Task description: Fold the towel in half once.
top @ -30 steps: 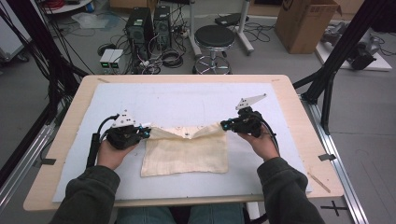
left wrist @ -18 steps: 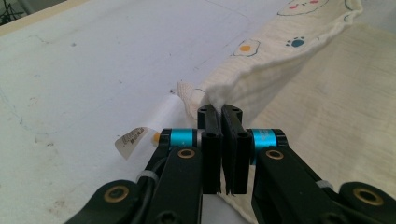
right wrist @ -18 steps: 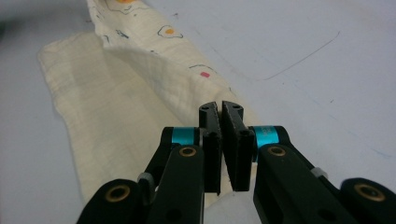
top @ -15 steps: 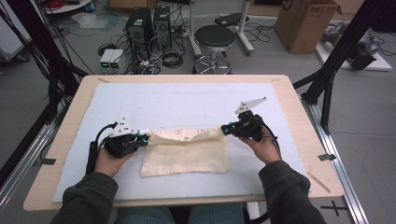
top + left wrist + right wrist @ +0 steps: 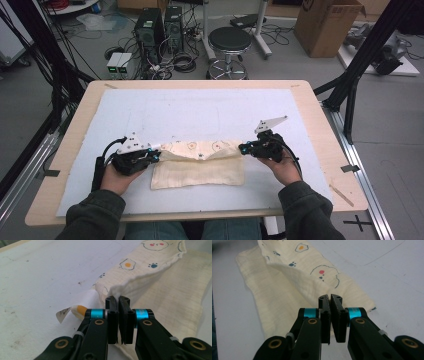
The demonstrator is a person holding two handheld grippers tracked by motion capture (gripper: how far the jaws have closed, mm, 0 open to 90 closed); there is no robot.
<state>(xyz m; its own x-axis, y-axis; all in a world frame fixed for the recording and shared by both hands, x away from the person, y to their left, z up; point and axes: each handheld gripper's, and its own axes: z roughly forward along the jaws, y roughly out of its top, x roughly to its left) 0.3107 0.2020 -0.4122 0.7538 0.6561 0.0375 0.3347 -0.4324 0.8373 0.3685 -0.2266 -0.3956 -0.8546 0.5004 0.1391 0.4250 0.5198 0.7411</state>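
Evidently my left gripper [image 5: 117, 298] and right gripper [image 5: 330, 297] each pinched the cream printed cloth [image 5: 200, 162], half-folded on the mat [image 5: 200, 115]; its label [image 5: 62, 313] was unreadable.

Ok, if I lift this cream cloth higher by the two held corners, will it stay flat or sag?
Likely sag: the cloth already dips in the middle between the left claw and right claw. It looks thin and crinkled, so probably light and floppy. The woven texture should grip well, though the pinches are small, so a sharp pull might slip an edge free.
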